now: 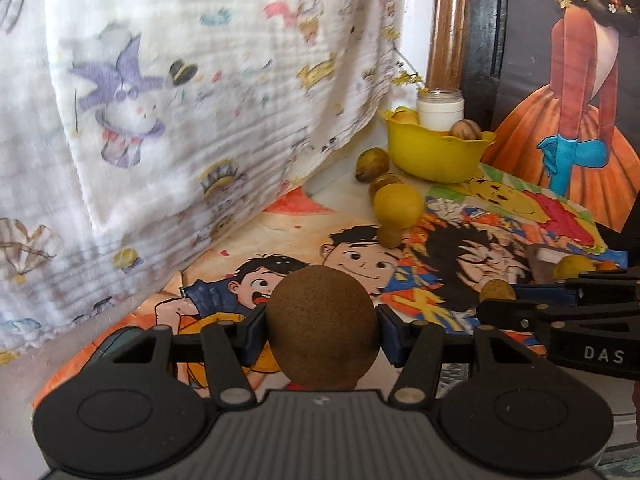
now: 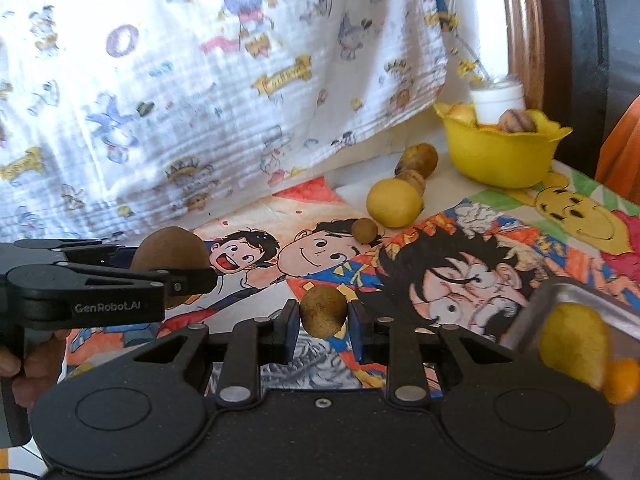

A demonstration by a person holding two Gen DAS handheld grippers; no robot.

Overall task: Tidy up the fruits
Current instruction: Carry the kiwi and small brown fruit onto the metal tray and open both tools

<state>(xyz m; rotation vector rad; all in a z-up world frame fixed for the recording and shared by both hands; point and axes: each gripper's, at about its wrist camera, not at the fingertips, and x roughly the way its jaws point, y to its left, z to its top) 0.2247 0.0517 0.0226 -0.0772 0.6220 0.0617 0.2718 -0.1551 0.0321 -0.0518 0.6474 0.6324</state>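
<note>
At the bottom centre of the left wrist view, the left gripper (image 1: 322,330) is clamping a brown kiwi (image 1: 322,326) between its two pads, the fruit filling most of the gap. Low in the centre of the right wrist view, the right gripper (image 2: 323,316) is squeezing a small speckled yellow-brown fruit (image 2: 323,311) above the cartoon-printed mat (image 2: 460,276).

Each camera is catching the other tool from the side: the right view is showing the left gripper at the left edge with the kiwi (image 2: 170,254) poking out past its fingers, while the left view is showing the right gripper (image 1: 500,298) at the right edge with its little fruit (image 1: 497,291) only partly visible.

Toward the upper right of both frames, a yellow bowl (image 1: 438,154) is sitting with fruit and a white jar (image 1: 440,110) inside. A lemon (image 2: 395,203) is lying left of it and lower in the frame, close to three smaller fruits.

Only the right view is showing a metal tray (image 2: 584,294) at the lower right, with a blurred yellow fruit (image 2: 574,344) and an orange one (image 2: 622,380) at it. A printed white cloth (image 1: 180,100) is hanging across the upper left.
</note>
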